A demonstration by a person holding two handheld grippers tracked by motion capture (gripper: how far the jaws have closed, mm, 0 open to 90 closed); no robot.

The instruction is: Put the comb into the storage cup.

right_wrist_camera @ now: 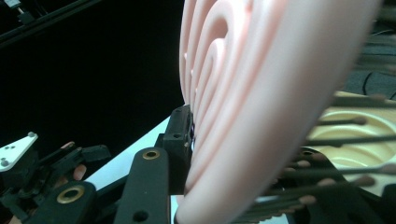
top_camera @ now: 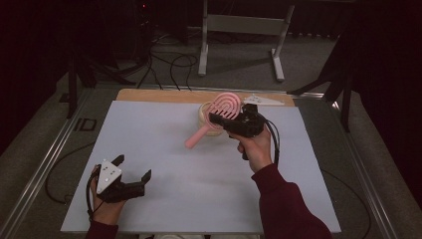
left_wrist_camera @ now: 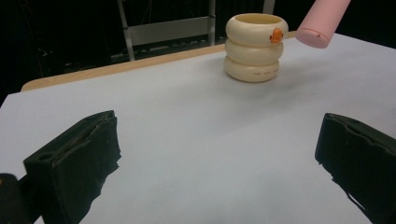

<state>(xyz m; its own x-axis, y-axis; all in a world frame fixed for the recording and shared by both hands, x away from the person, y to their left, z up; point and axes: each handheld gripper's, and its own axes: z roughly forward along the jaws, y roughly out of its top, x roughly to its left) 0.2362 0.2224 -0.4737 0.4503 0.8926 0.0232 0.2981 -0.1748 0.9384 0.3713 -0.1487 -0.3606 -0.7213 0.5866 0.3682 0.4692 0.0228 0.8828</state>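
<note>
A pink hairbrush (top_camera: 219, 114) with an oval, ribbed head is held in the air over a cream ringed cup (top_camera: 205, 121) at the far middle of the table. My right gripper (top_camera: 219, 119) is shut on the brush head (right_wrist_camera: 261, 93); the handle slants down to the left, its tip (left_wrist_camera: 322, 28) beside the cup (left_wrist_camera: 254, 46). The cup bears a small orange mark and stands upright. My left gripper (top_camera: 133, 169) rests open at the near left corner, its jaws wide apart over bare sheet (left_wrist_camera: 210, 154).
A white sheet (top_camera: 164, 149) covers the table, with a wooden strip (top_camera: 149, 94) along its far edge. Metal rails run down both sides. Beyond the table stand a white frame (top_camera: 244, 30) and loose cables on the floor.
</note>
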